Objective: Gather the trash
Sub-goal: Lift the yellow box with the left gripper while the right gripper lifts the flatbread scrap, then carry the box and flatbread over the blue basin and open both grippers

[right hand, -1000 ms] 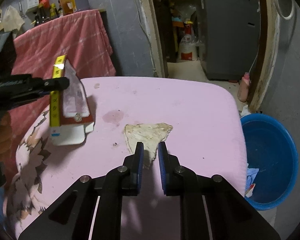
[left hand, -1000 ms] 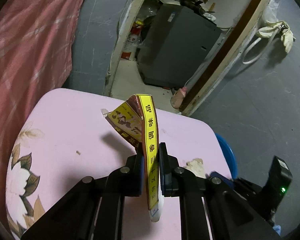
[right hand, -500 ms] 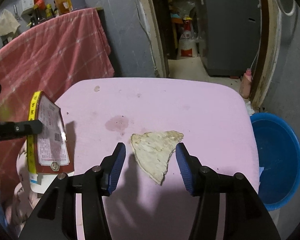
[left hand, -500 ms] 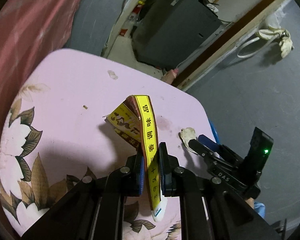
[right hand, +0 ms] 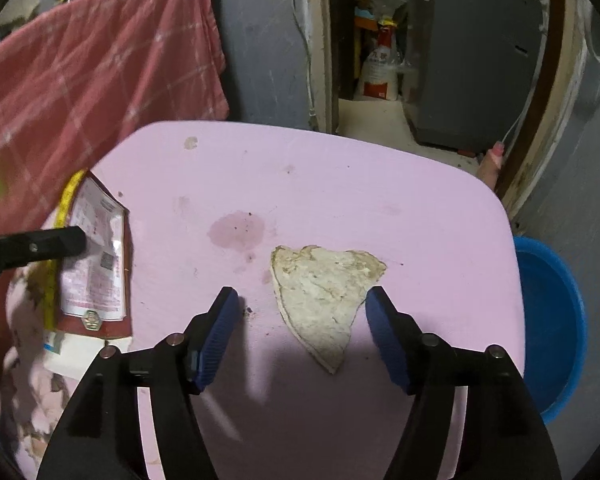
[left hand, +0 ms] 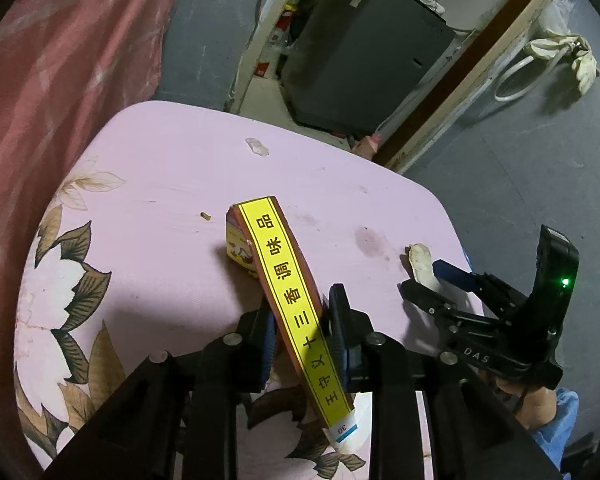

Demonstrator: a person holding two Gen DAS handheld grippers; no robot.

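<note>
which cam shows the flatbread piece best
The right wrist view: the whole flatbread piece lies flat on the pink table, framed by the open right claw. The left wrist view shows only its edge beyond that claw.

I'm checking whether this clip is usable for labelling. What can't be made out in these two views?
- Blue basin: right wrist view, contents hidden by the table edge and its own rim.
- Seasoning packet: left wrist view, front face turned away; lower part hidden behind the left gripper.
- Flat scrap: left wrist view, partly covered by the right gripper.
</note>
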